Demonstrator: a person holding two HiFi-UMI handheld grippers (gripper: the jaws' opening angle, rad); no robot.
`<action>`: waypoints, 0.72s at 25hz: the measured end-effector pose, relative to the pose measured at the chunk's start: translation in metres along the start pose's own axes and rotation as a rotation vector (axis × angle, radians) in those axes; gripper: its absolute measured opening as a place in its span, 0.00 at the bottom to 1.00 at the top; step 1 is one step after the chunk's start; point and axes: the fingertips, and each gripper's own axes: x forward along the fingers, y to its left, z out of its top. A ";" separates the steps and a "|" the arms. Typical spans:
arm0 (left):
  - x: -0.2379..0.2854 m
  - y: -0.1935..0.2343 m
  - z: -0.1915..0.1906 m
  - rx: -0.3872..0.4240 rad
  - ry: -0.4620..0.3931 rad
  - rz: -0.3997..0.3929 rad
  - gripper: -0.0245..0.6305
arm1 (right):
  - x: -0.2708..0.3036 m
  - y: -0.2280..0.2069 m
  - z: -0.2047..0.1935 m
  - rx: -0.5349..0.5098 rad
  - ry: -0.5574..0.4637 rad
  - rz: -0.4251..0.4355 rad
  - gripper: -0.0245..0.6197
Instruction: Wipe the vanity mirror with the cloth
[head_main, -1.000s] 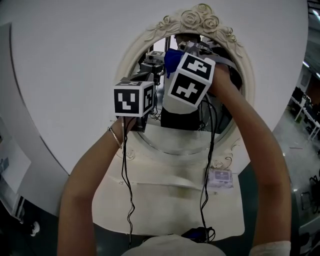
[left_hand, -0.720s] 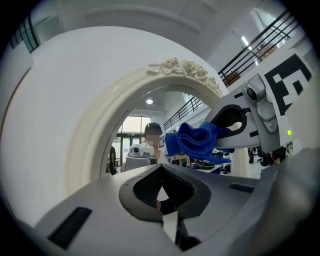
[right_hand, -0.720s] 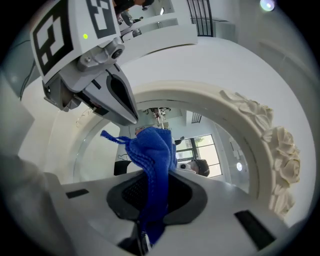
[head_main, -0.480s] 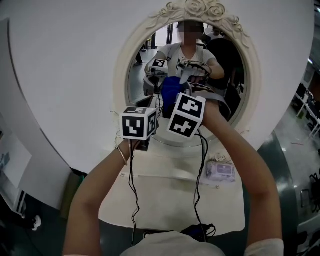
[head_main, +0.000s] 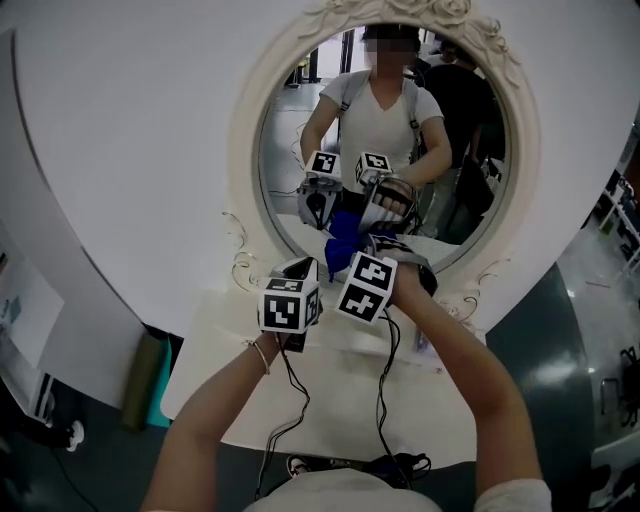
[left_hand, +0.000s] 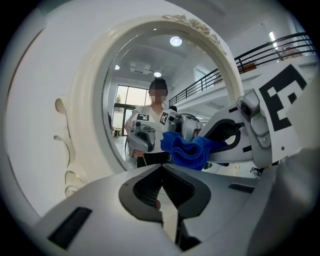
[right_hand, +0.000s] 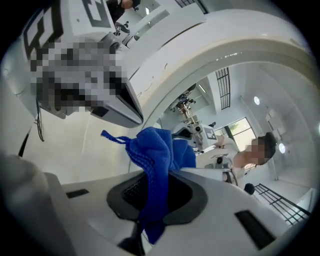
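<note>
The oval vanity mirror (head_main: 300, 120) in its cream carved frame (head_main: 243, 150) stands upright ahead of me. A blue cloth (head_main: 343, 246) is bunched against the lower part of the glass, and my right gripper (head_main: 352, 256) is shut on it. In the right gripper view the cloth (right_hand: 158, 150) hangs out from between the jaws of that gripper (right_hand: 154, 186). My left gripper (head_main: 301, 270) sits just left of it, shut with nothing in it. In the left gripper view that gripper's (left_hand: 161, 169) jaws meet, with the cloth (left_hand: 190, 148) and frame (left_hand: 87, 100) ahead.
The mirror rests on a white vanity top (head_main: 330, 410). A small packet (head_main: 422, 343) lies under my right forearm. Black cables (head_main: 292, 400) hang from both grippers. A curved white wall panel (head_main: 120, 150) is behind, and a green object (head_main: 150, 382) is at the lower left.
Both grippers, with the cloth, have come down from the upper part of the mirror to its lower rim. They now lie closer together.
</note>
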 end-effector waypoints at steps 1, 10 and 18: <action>0.001 0.001 -0.011 -0.005 0.016 0.002 0.05 | 0.010 0.012 -0.004 0.007 0.001 0.019 0.14; 0.007 0.005 -0.078 -0.049 0.111 0.010 0.04 | 0.062 0.077 -0.018 0.039 0.008 0.129 0.14; 0.008 0.006 -0.092 -0.054 0.136 0.011 0.05 | 0.081 0.102 -0.028 0.044 0.016 0.161 0.14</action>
